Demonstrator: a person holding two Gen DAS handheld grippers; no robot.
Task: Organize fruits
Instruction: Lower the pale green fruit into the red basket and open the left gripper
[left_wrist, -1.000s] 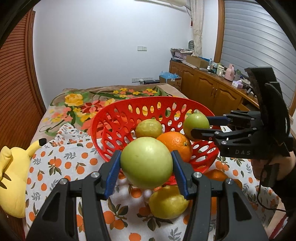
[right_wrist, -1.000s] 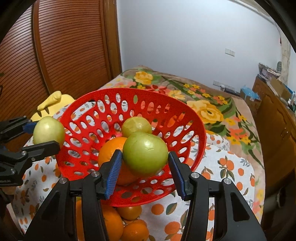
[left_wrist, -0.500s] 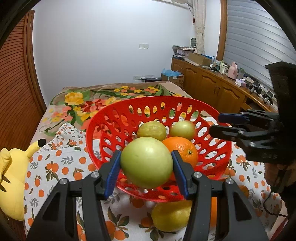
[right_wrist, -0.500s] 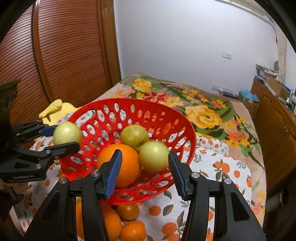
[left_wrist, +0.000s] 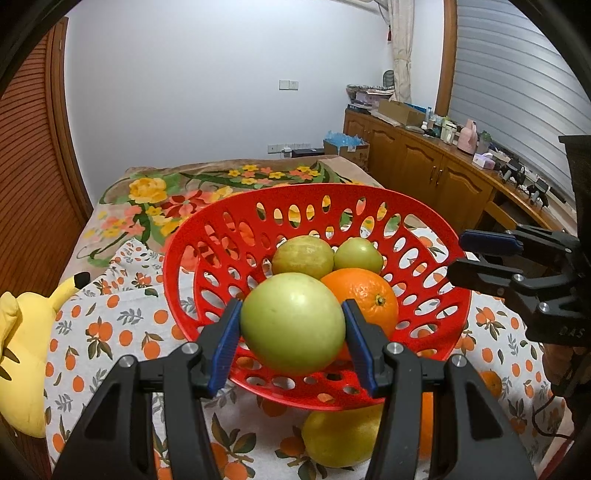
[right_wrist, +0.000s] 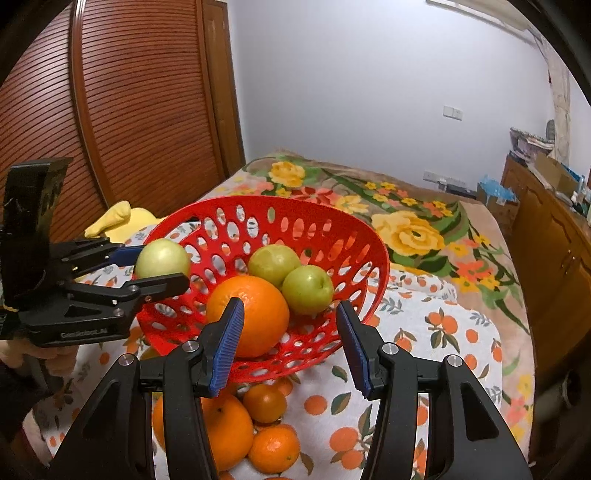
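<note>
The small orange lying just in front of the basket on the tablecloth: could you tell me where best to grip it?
Grip the small orange across its widest middle, coming from above: the red basket overhangs behind it and two more oranges crowd its front and side.

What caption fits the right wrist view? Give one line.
Right gripper open before red basket holding orange and two green fruits; left gripper brings another.

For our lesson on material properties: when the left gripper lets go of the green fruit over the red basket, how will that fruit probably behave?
The green fruit is round and smooth, so it will likely roll down the red basket wall toward the orange. It looks firm between the left gripper pads, so probably no squashing.
</note>
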